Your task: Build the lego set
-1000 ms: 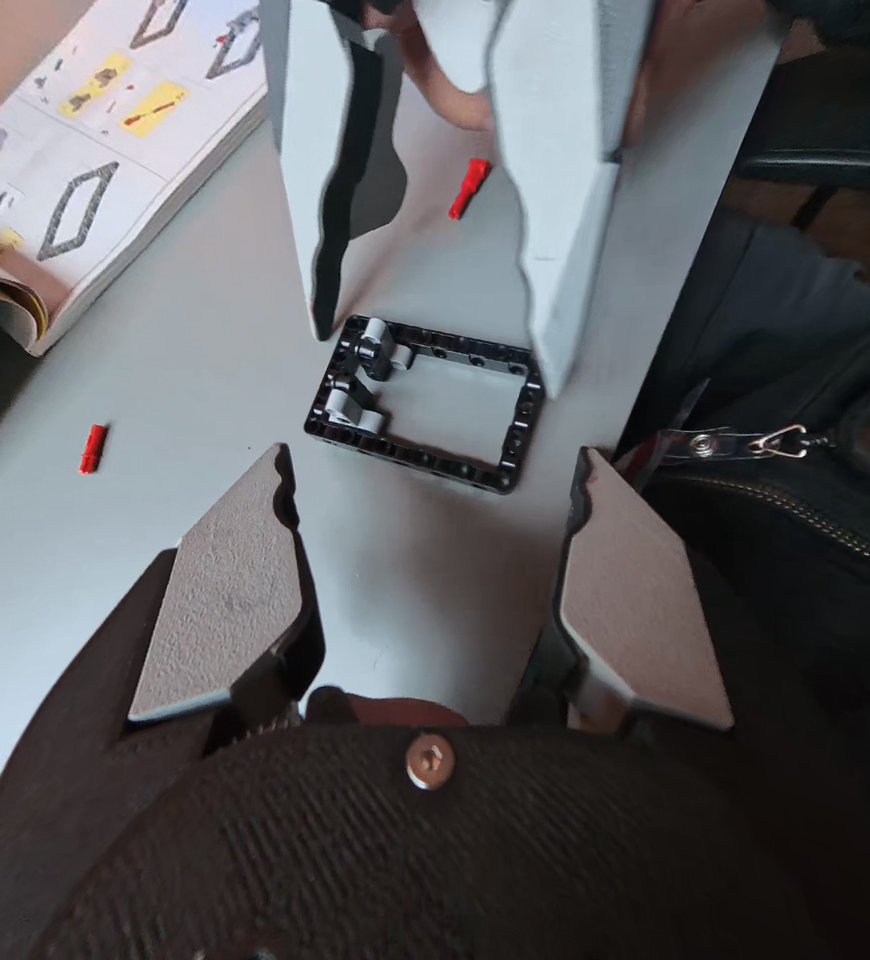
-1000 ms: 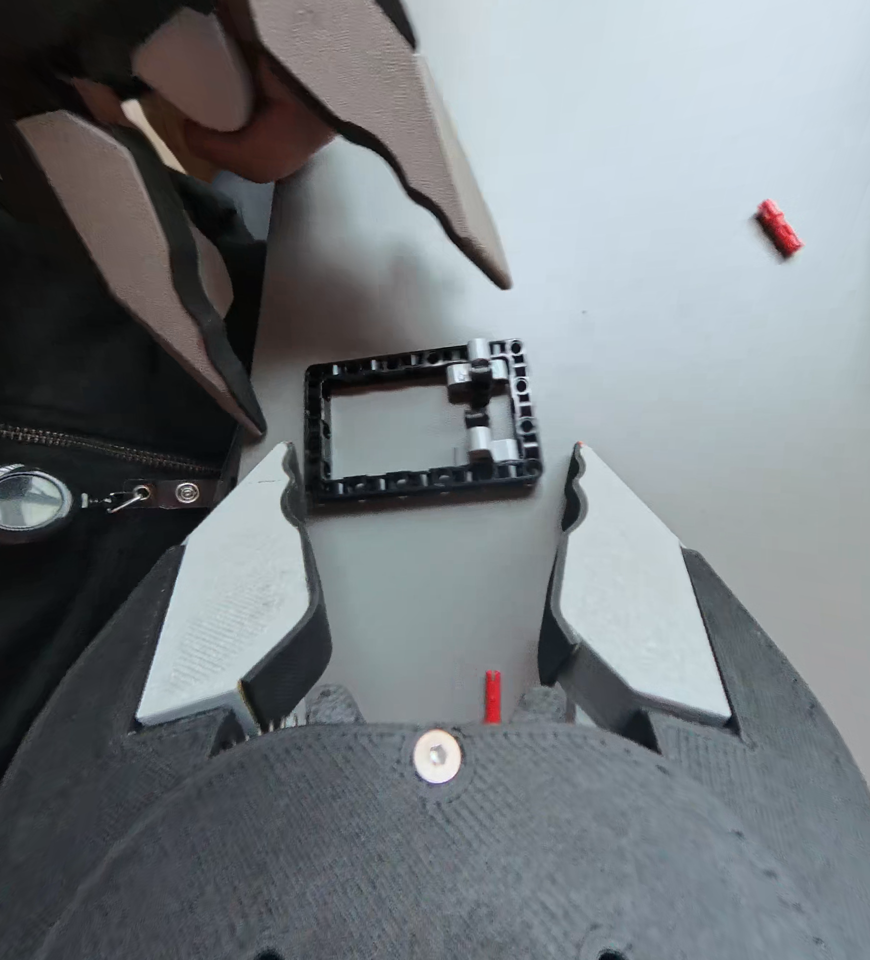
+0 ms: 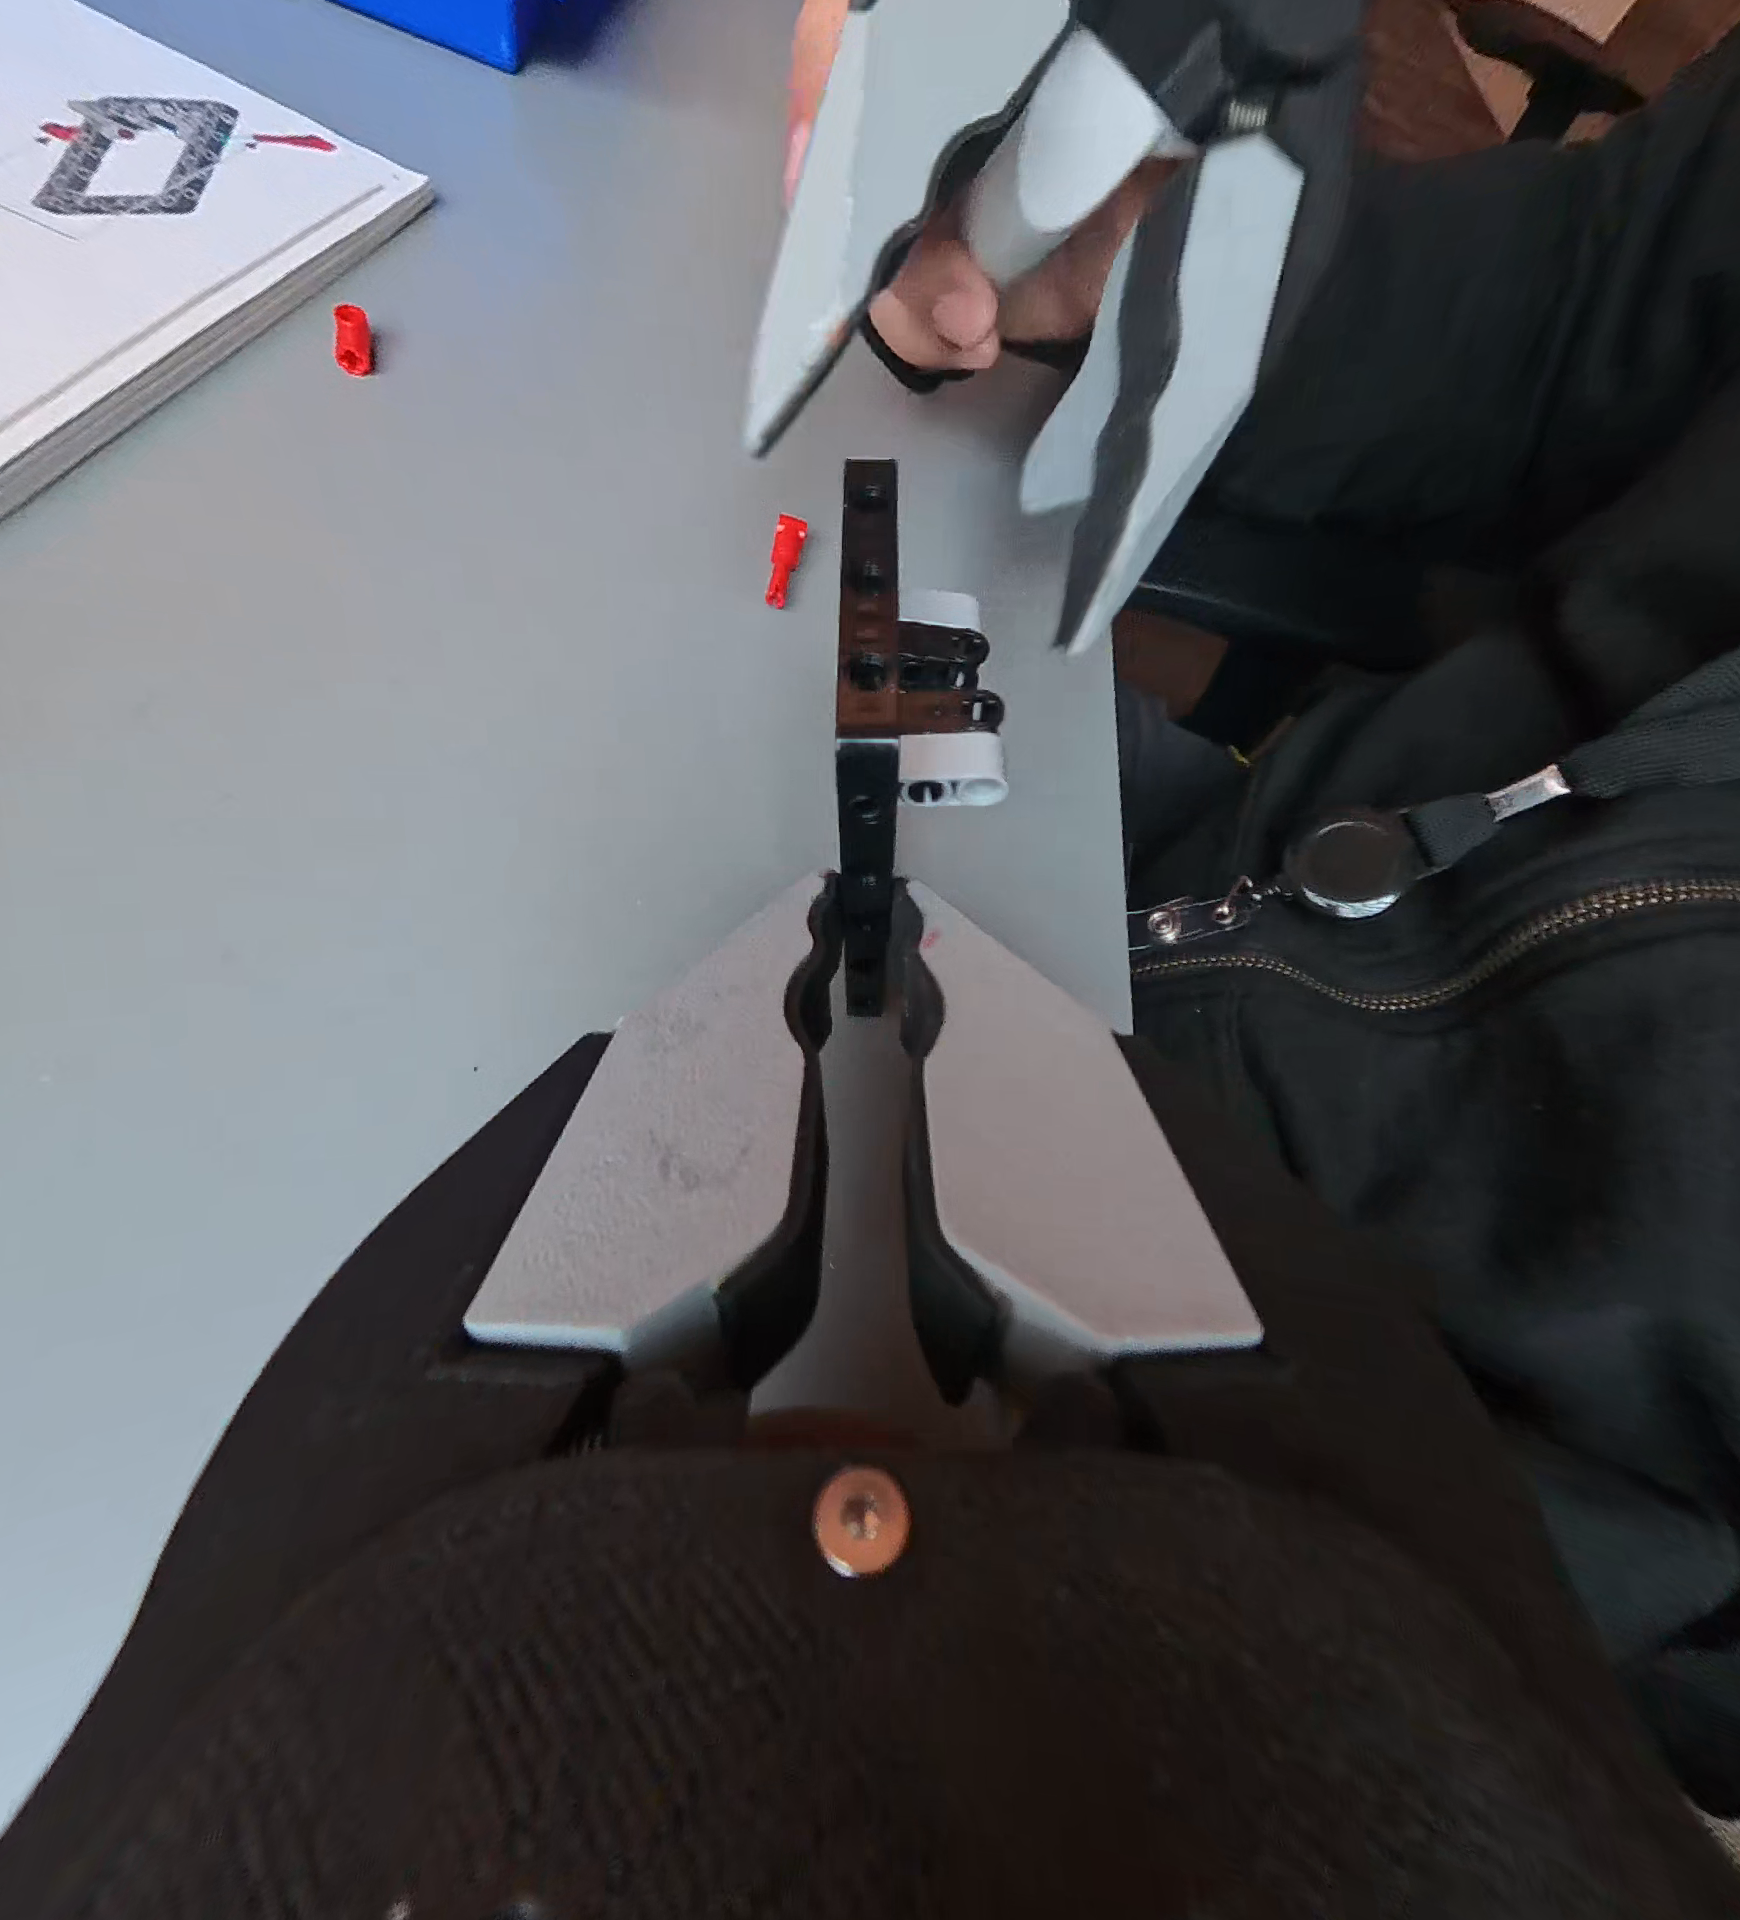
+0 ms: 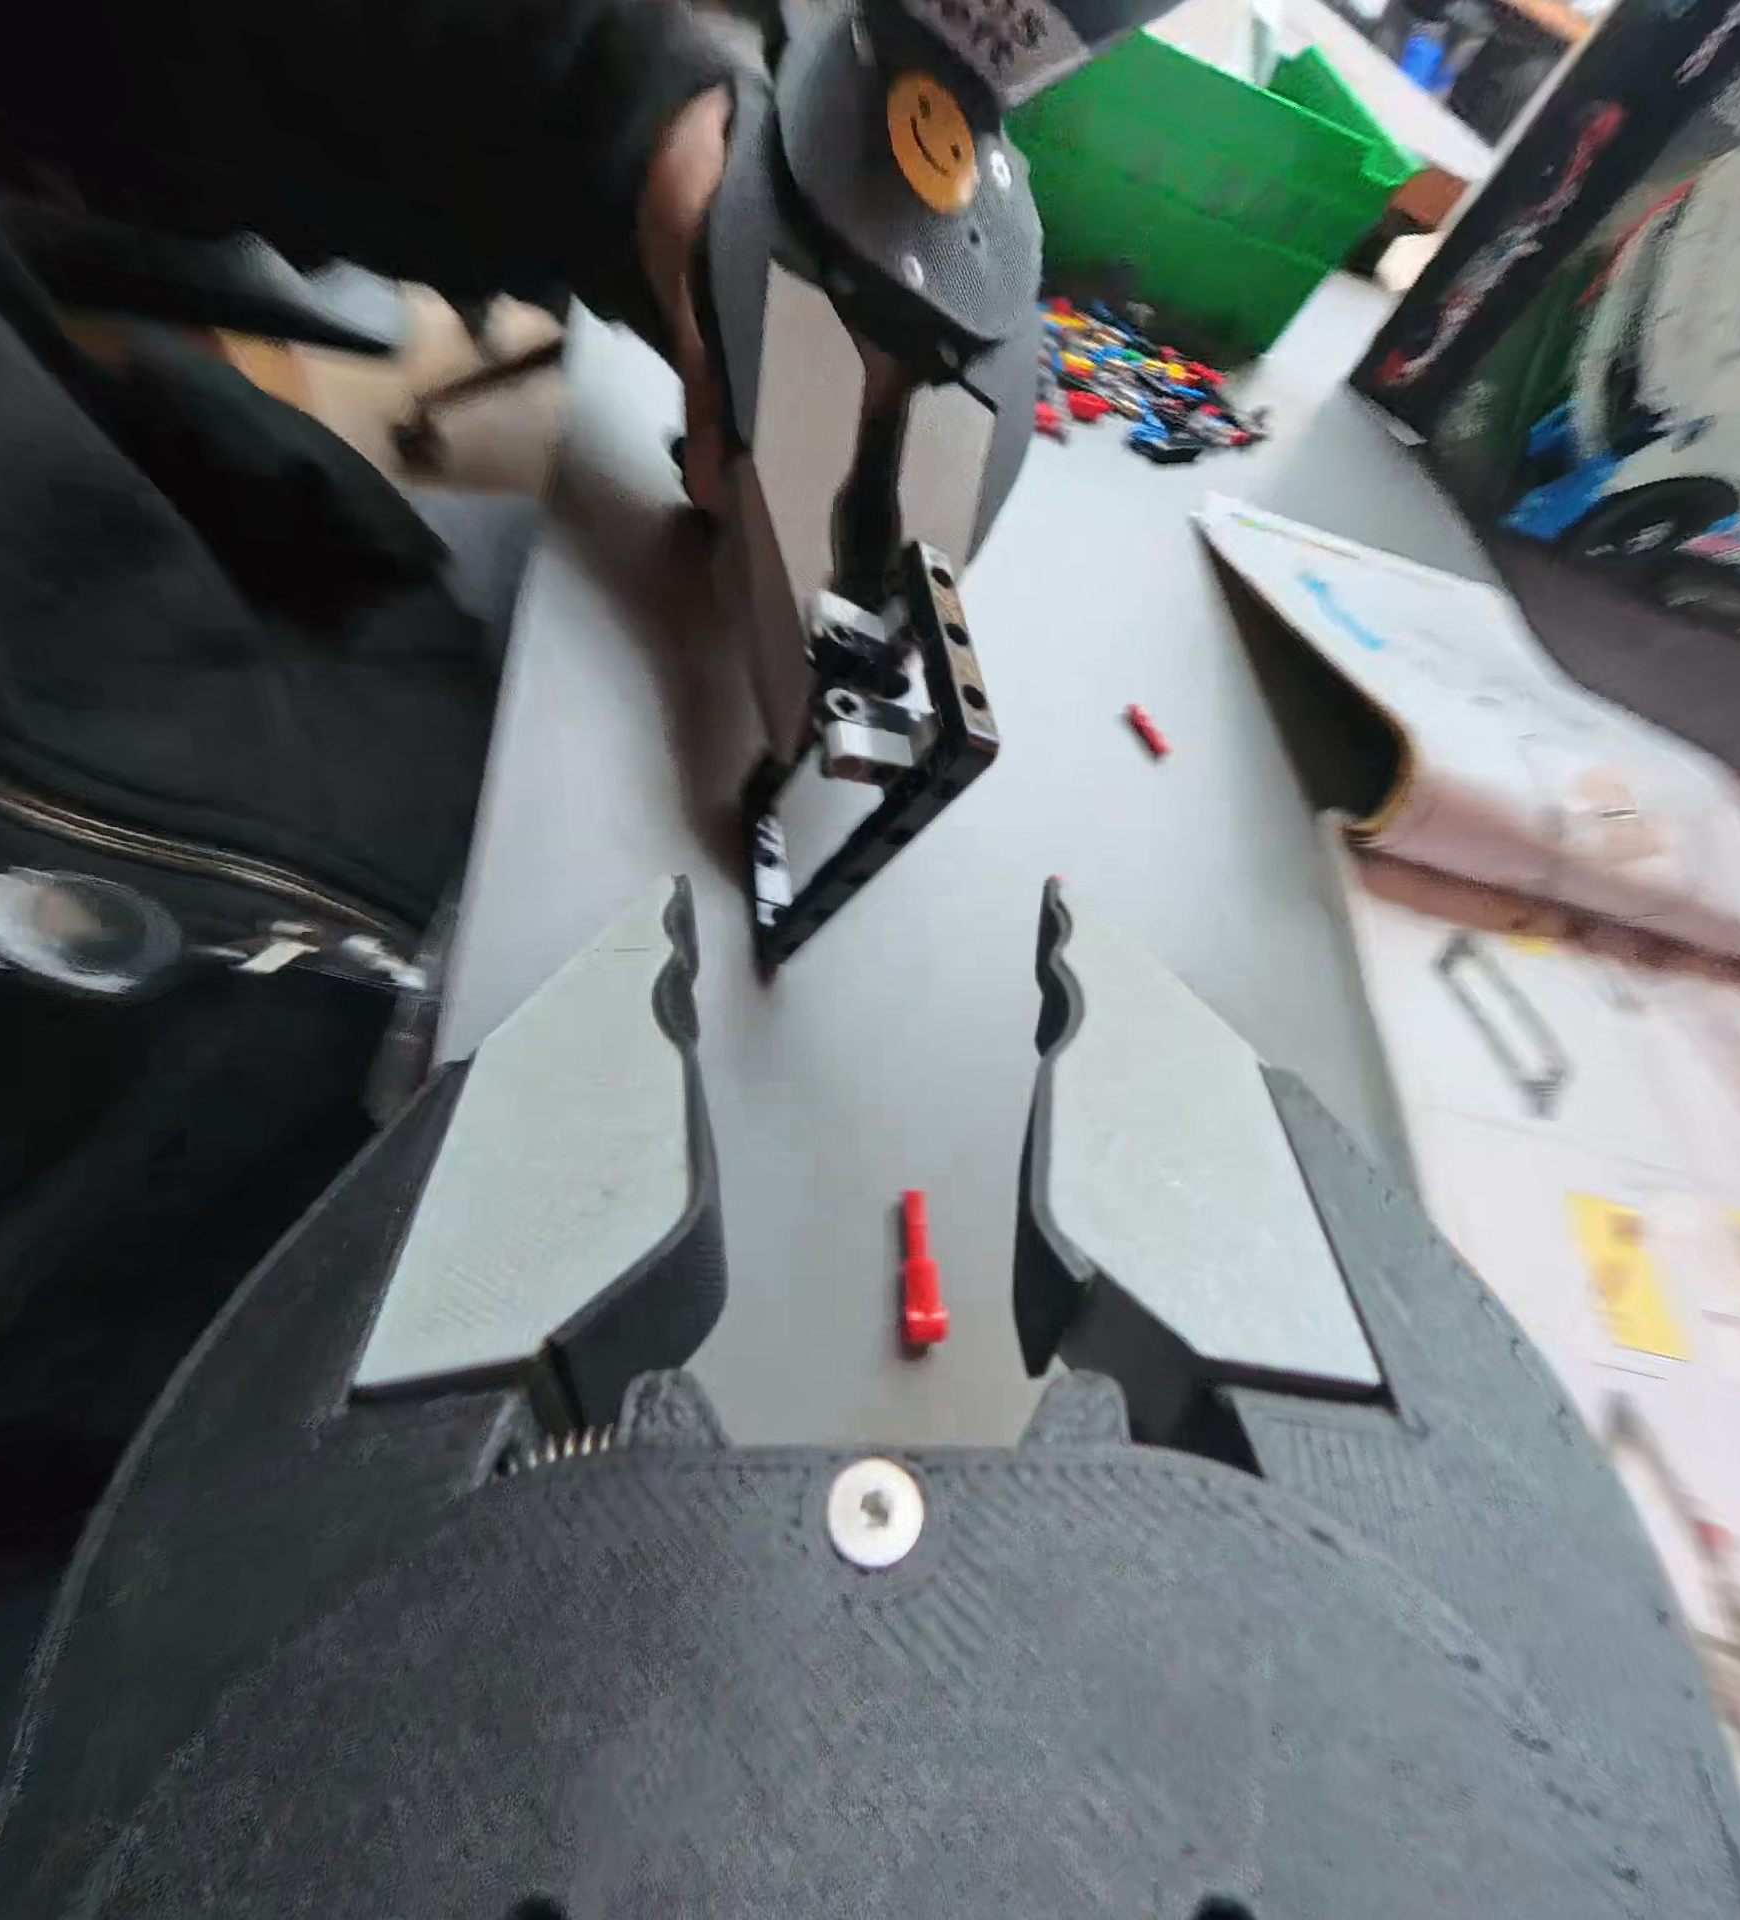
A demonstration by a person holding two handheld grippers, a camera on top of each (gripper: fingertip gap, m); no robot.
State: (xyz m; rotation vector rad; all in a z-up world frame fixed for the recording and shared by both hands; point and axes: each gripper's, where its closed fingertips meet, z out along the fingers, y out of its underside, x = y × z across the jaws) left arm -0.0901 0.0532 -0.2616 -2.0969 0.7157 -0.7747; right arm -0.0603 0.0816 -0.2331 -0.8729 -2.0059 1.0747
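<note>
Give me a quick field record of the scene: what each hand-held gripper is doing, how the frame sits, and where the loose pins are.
left hand-held gripper: shut on the black rectangular lego frame, gripping its edge
frame pose: tilted up on edge, lower corner at the grey table
frame fittings: grey and black connector pieces on its inner side
right hand-held gripper: open, holding nothing
red pin with a wide head: on table between the right fingers
second red pin: on table near the open instruction booklet
</note>
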